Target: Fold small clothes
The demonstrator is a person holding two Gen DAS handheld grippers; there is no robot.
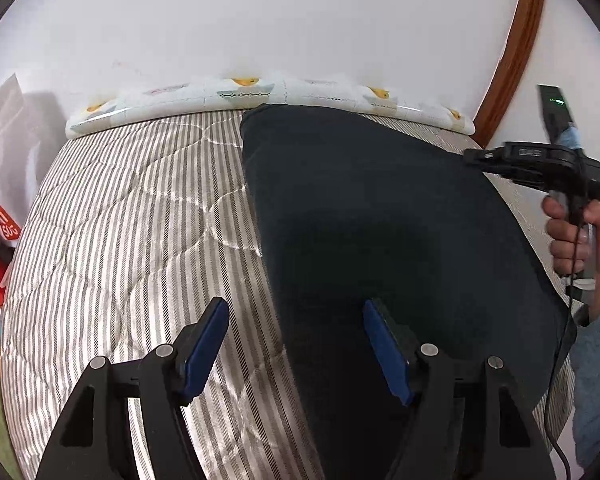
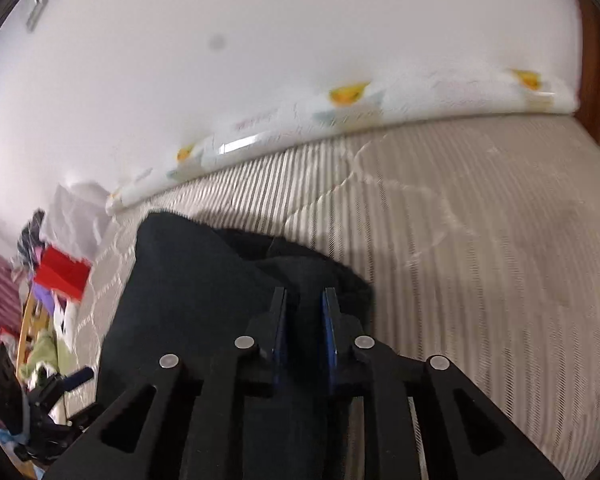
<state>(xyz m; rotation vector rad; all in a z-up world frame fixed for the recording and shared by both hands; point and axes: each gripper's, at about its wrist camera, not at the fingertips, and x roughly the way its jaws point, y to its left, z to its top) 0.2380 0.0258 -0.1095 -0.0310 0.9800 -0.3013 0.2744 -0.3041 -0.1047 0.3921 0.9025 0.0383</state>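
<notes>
My left gripper [image 1: 296,344] jaws wide and empty over the dark navy cloth garment [image 1: 380,216] lying flat on the striped quilted bed [image 1: 132,220] toward 3 o'clock, right gripper [image 2: 305,320] jaws narrow, grip unclear, folding looks barely started.

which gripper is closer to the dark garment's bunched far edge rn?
Right. The right gripper has its jaws at the bunched folds of the dark garment. The left gripper hangs open over the garment's near left edge.

Dark navy garment [image 1: 372,216], spread flat on striped quilt; near edge bunched, slightly rumpled
</notes>
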